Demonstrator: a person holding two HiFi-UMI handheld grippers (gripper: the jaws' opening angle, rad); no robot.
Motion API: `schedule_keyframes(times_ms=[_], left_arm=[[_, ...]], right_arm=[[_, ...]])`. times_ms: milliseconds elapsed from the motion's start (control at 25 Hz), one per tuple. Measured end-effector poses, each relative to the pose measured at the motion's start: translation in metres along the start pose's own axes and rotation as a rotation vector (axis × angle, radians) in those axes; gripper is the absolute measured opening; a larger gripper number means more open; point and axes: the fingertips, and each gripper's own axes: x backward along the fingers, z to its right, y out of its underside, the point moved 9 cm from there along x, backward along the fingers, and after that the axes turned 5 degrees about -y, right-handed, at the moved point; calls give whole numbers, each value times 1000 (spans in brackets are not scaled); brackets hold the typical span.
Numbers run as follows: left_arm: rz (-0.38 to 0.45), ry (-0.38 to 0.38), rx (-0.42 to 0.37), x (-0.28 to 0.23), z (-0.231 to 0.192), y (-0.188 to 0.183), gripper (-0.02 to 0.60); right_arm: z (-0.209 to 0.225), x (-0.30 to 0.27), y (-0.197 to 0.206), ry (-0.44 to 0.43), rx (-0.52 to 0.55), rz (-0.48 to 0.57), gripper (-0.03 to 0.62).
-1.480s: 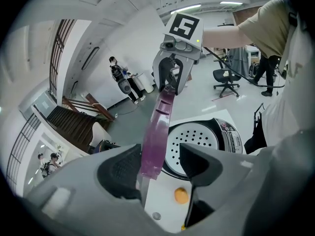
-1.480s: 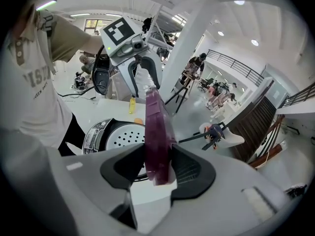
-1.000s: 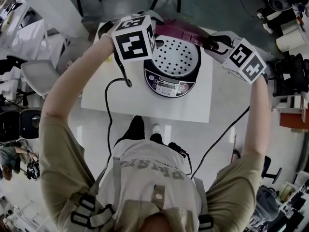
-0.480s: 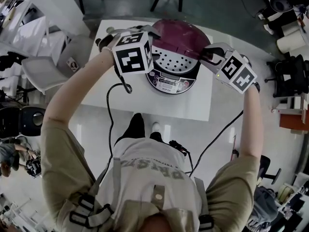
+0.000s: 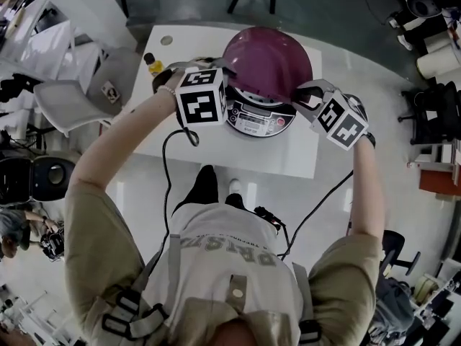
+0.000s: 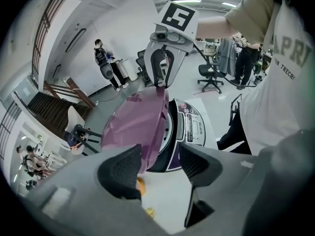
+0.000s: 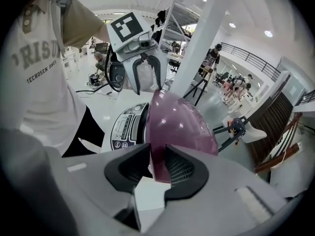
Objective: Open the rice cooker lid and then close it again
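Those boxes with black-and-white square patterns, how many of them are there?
2. In the head view one cube sits just left of the purple lid, the other cube just right of it. None appears hidden.

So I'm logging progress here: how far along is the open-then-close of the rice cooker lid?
Opening looks done: the lid stands ajar over the rice cooker. Closing looks in hand: the right gripper, jaws just closing, pinches the lid's rim; the left gripper straddles the opposite rim, jaws apart. Left: lower the lid fully until it latches.
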Motion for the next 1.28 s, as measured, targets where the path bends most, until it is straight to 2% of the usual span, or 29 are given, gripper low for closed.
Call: schedule_keyframes(times_ms=[480,920,1160,1280], left_arm=[[-75,60,-25,-36,28,19,250],[-88,127,-12,-52,29,26,249],[-115,179,-8,-58,25,27,246],[-150,207,-31,-60,21,24,242]], right_arm=[[-23,-42,18,-46,-23,-59,106],[-23,-56,28,-91,-60,-51,105],[-17,-63,25,-152,-82,-105,103],[-9,-63,22,-198,-111,-127,97]])
